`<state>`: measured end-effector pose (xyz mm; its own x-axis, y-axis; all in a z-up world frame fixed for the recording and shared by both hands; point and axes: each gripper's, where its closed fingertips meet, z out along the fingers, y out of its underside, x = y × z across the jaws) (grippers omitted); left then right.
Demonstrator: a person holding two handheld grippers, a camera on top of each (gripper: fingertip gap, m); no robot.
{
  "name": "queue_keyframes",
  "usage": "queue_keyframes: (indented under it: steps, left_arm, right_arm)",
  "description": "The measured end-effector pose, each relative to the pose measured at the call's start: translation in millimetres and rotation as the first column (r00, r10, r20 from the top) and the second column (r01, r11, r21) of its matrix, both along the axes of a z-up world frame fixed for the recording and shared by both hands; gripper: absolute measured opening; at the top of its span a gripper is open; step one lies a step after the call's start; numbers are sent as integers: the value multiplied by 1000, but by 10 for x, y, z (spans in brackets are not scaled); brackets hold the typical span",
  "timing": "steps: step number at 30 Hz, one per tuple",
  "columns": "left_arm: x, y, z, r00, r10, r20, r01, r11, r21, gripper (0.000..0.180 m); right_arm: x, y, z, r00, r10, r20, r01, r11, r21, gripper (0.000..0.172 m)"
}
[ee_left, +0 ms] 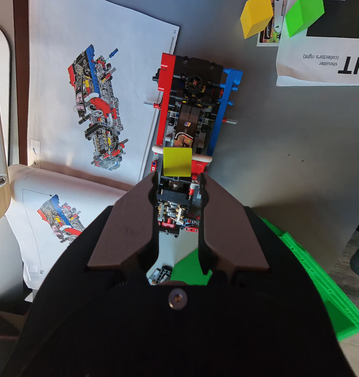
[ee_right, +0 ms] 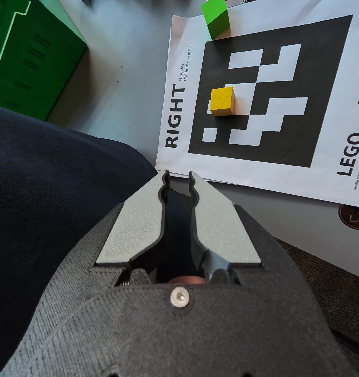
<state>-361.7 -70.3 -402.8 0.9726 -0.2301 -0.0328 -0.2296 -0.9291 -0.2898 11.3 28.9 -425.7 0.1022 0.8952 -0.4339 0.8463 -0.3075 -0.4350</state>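
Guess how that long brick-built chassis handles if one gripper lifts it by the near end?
The chassis is long and narrow, so it would probably droop or twist. Thin axles sticking out sideways look apt to snag or pop off. Pinned beams likely flex rather than stay rigid.

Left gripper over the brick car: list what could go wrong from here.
1. The left gripper stands open astride the brick car; closing there could snag the small red pin beside one finger or pop loose bricks.
2. The yellow panel just past the fingertips could get knocked.
3. A shoved car might crumple the instruction booklet lying against it.
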Motion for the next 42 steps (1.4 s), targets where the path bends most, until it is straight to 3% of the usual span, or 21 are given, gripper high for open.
queue_keyframes:
  steps: [9,23,32,38,42]
  left_arm:
    - [25,77,-27,999,-46,-16,46,999,-23,26]
    - [12,73,-38,994,-105,2,105,993,-51,25]
    - [1,72,-12,995,-98,9,98,995,-33,39]
    - [-42,238,374,996,-74,-40,77,994,77,43]
    - [505,624,715,985,-171,18,163,964,210,39]
  right_arm:
    - [22,0,4,1000,-6,0,6,1000,4,16]
    - [38,-3,6,1000,-14,-2,14,1000,4,17]
    - [57,1,6,1000,-15,2,15,1000,2,17]
    - [72,2,-1,1000,-13,6,13,1000,1,17]
    - [89,16,-10,1000,-15,12,15,1000,-6,17]
